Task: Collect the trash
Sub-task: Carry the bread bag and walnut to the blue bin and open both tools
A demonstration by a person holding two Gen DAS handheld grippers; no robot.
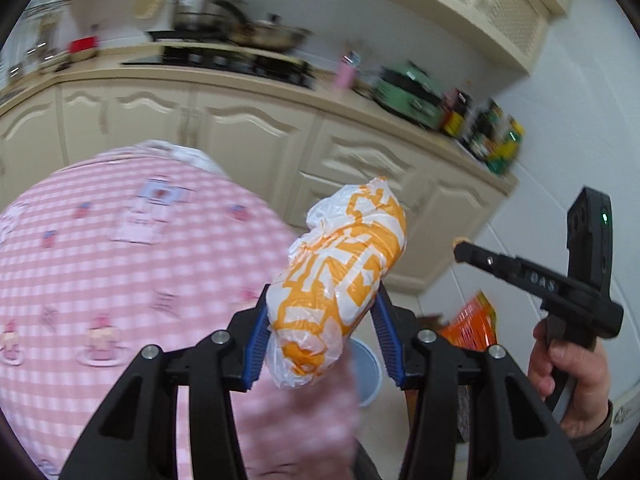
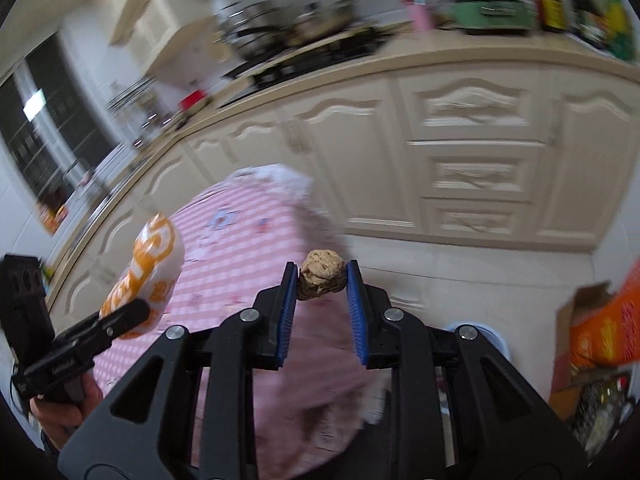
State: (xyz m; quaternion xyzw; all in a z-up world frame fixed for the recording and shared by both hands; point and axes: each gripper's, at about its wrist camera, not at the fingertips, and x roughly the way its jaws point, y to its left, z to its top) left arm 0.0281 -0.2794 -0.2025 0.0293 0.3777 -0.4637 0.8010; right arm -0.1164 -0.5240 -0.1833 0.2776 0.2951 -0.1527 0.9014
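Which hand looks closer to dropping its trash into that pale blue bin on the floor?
Probably the left. Its claw holds the orange-and-white bag almost directly above the bin; in the right view the bin sits off beside the brown lump.

Light: bright, even indoor light; no hard shadows.
Blur: cabinets (image 2: 472, 152) and pink checked tabletop (image 1: 100, 264) beyond the hand-held grippers smear with motion.
Sharp: orange-and-white bag (image 1: 340, 280) and brown lump (image 2: 322, 275) between the blue pads.
Edges: fisheye bending, dark vignette corners.
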